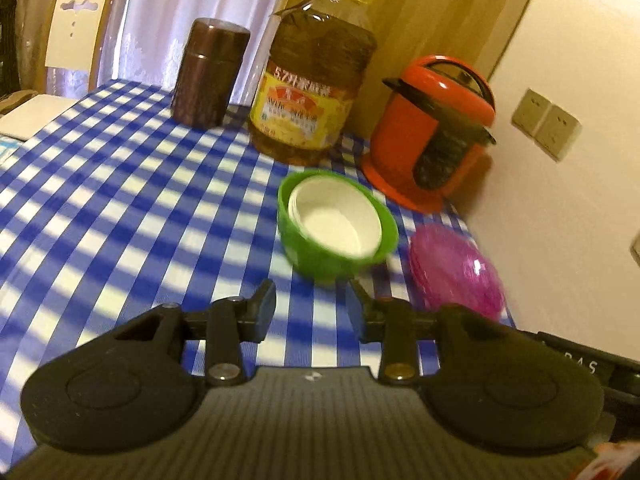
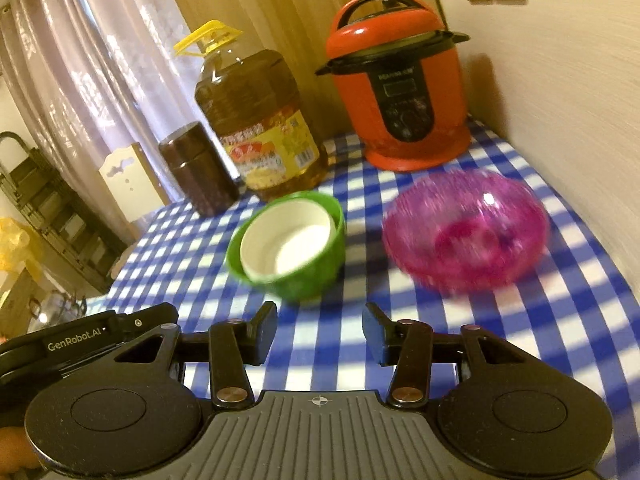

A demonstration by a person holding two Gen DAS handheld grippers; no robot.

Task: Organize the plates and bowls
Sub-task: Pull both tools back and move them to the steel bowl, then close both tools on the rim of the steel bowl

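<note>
Both grippers, left [image 1: 311, 306] & right [image 2: 320, 326], hang w/ jaws apart, empty, over bare checked tablecloth [image 1: 120, 200]; pink bowl [image 2: 466, 226] near wall-side edge, beside green bowl [image 2: 304, 264].

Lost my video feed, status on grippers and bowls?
Left gripper and right gripper open, both empty. White bowl nested in green bowl; pink bowl beside, on the checked tablecloth. Nothing in the way.

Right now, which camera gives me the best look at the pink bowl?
The right wrist view: the pink bowl sits whole there, its inside and rim visible on the checked tablecloth, though blurred. The left wrist view shows it only edge-on by the wall, its lower edge cut off by the gripper body.
</note>
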